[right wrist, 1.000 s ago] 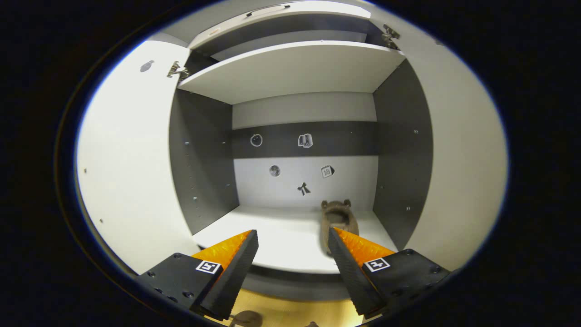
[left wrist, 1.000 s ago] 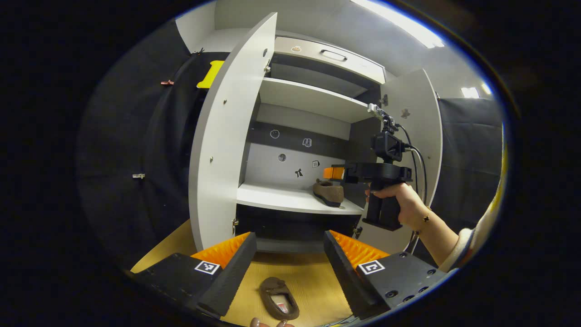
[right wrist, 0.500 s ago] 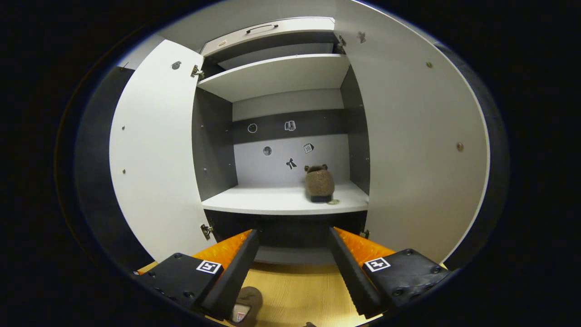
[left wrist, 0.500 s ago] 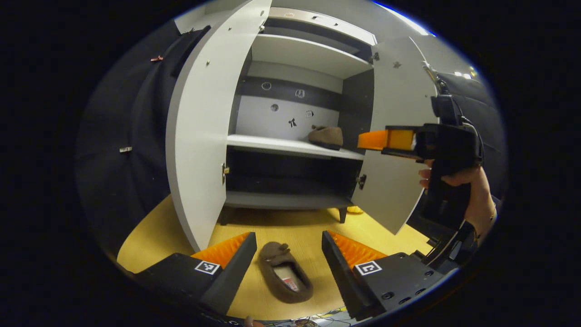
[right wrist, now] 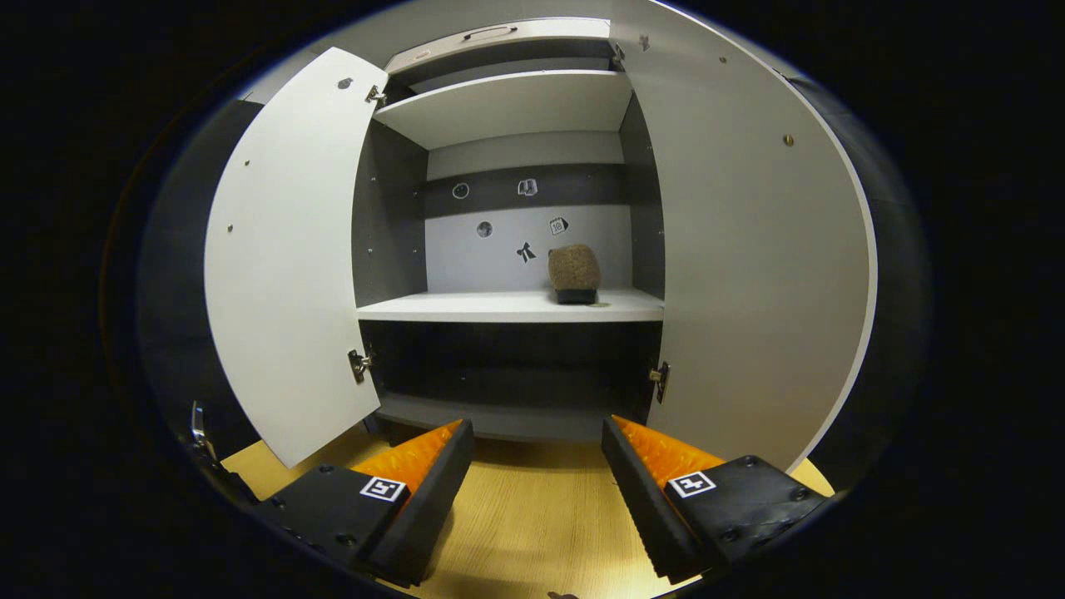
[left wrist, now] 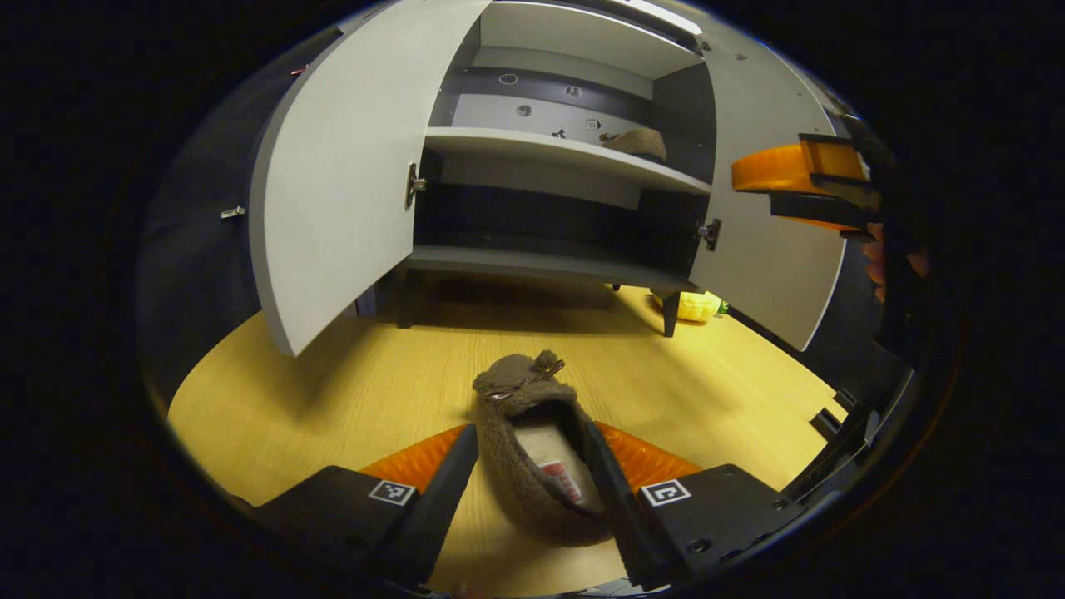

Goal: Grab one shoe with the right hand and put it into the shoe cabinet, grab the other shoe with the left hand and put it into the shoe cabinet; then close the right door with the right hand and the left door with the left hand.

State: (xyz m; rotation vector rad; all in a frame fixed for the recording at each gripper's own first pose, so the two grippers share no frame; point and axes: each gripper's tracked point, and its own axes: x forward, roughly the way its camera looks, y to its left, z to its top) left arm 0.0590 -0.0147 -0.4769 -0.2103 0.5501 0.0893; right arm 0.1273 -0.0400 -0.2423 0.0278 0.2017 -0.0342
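Note:
A brown furry shoe (left wrist: pixel 520 387) lies on the wooden floor, toe toward the cabinet. My left gripper (left wrist: pixel 527 431) is low over it and open, one finger on each side of its heel end; whether the pads touch it I cannot tell. The second brown shoe (right wrist: pixel 573 270) stands on the cabinet's middle shelf (right wrist: pixel 466 306), toward the right; it is the small brown shape (left wrist: pixel 636 143) in the left gripper view. My right gripper (right wrist: pixel 537 424) is open and empty, held back from the cabinet, facing the shelves. It hangs at the far right (left wrist: pixel 749 179) of the left gripper view.
Both cabinet doors stand wide open: the left door (right wrist: pixel 283 249) and the right door (right wrist: pixel 749 249). A lower shelf (right wrist: pixel 499 420) sits dark under the middle one. A yellow object (left wrist: pixel 697 306) lies by the cabinet's right leg. Wooden floor (left wrist: pixel 333 391) spreads in front.
My left gripper has dropped toward the floor until its fingers straddle the shoe. My right gripper has drawn back from the cabinet, leaving the other shoe on the middle shelf.

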